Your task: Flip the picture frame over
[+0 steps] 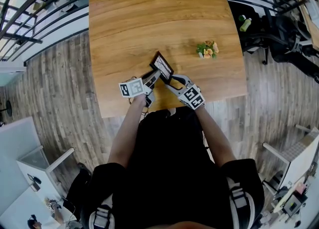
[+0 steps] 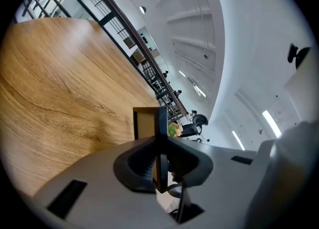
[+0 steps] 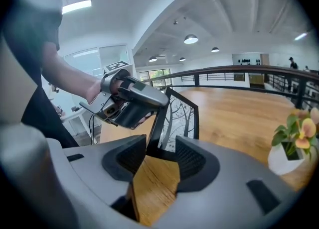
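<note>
I see a wooden worktop (image 1: 149, 19) spreading out under and beyond the left tongs (image 1: 155, 75) and the right tongs (image 1: 172, 80). On it, ahead of the right tongs and off to their right, a small potted plant (image 1: 208, 49) with orange and yellow blooms stands upright, well apart from them. A black railing (image 1: 45, 4) runs past the worktop's far side. Grey plank floor (image 1: 60, 103) lies to the left of the left tongs.

surface: light wooden counter (image 1: 139, 24) is standing on a grey plank floor (image 1: 55, 78) | on it: a small potted plant (image 1: 208, 50) with orange and yellow blooms is sitting toward the right edge | near edge: picture frame (image 1: 162, 66) is tilting up on end, its lower edge possibly touching the wood
</note>
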`<action>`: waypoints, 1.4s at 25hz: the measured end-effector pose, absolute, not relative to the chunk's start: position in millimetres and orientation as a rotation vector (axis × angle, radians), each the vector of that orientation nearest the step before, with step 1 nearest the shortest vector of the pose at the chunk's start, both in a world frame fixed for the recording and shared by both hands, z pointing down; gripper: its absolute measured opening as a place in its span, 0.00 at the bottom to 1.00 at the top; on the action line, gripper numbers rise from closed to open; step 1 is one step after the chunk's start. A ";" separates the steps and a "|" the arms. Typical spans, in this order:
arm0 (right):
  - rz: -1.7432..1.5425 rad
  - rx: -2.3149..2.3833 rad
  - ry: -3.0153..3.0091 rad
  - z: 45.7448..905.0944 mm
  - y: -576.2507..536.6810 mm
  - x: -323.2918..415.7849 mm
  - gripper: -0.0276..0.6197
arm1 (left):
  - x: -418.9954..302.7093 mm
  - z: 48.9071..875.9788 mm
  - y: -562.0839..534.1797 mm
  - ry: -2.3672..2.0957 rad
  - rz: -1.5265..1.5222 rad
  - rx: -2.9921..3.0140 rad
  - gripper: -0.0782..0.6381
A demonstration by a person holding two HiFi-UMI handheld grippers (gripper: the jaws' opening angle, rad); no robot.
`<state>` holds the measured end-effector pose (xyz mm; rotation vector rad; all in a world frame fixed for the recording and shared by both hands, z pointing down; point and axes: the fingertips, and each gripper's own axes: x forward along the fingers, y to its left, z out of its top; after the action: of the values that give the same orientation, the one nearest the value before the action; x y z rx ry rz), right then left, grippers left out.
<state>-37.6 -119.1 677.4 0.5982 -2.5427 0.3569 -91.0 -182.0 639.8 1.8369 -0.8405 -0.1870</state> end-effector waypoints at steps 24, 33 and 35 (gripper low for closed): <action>1.012 0.302 -2.651 682.8 -124.7 -11.9 0.43 | -67.3 601.6 -116.2 -0.330 -0.046 2.133 0.22; 1.217 0.185 -2.649 679.6 -100.9 -7.4 0.29 | -63.6 599.4 -100.5 -0.249 -0.028 2.147 0.22; 1.236 0.210 -2.647 681.6 -101.8 -3.9 0.28 | -62.8 602.1 -102.6 -0.275 -0.022 2.143 0.22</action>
<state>-3.9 -101.8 681.6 0.2095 -2.6467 1.2357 -62.8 -102.6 602.1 2.1434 -0.2752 -0.0223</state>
